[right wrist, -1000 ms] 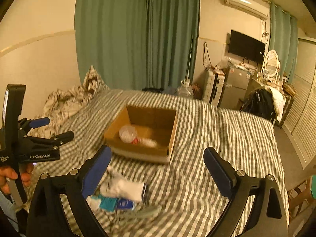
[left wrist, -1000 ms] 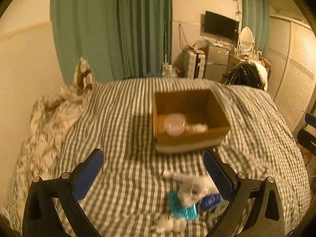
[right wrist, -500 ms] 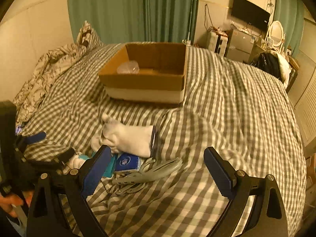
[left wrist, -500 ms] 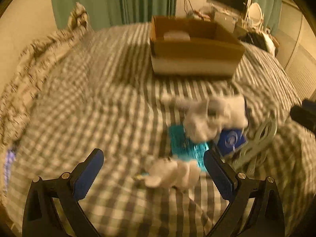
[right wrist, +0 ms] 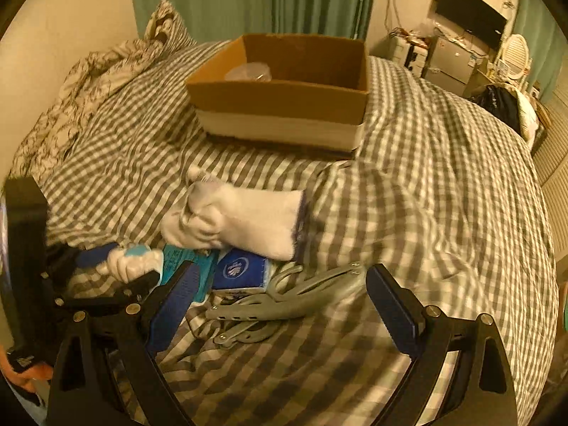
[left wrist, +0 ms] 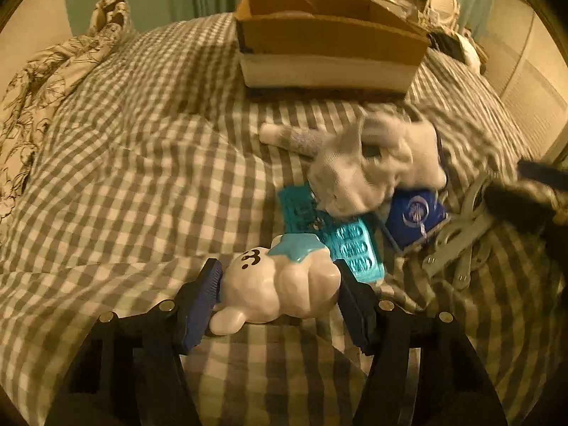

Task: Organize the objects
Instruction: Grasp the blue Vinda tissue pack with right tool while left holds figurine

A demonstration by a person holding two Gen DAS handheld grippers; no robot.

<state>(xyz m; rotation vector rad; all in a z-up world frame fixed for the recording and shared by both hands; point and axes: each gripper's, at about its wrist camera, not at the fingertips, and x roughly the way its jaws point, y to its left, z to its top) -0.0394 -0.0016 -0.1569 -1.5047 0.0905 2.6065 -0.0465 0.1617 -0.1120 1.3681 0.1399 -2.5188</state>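
My left gripper [left wrist: 278,284] is shut on a white toy figure [left wrist: 277,284] with a teal patch, low on the checked bed; it also shows in the right wrist view [right wrist: 133,261]. Behind it lie a teal blister pack [left wrist: 340,241], a white sock [left wrist: 369,163], a small blue box [left wrist: 413,214] and grey metal tongs [right wrist: 291,301]. My right gripper [right wrist: 280,301] is open, its jaws standing either side of the tongs, apart from them. An open cardboard box [right wrist: 284,96] stands farther back with a clear item inside.
A crumpled patterned duvet [left wrist: 46,81] lies along the left side of the bed by the wall. Green curtains [right wrist: 248,0] hang behind. Furniture, a TV and a mirror [right wrist: 511,53] stand at the back right.
Both grippers dropped low toward the pile. My left gripper moved forward around the white toy figure and closed on it. My right gripper came closer to the tongs, still open.
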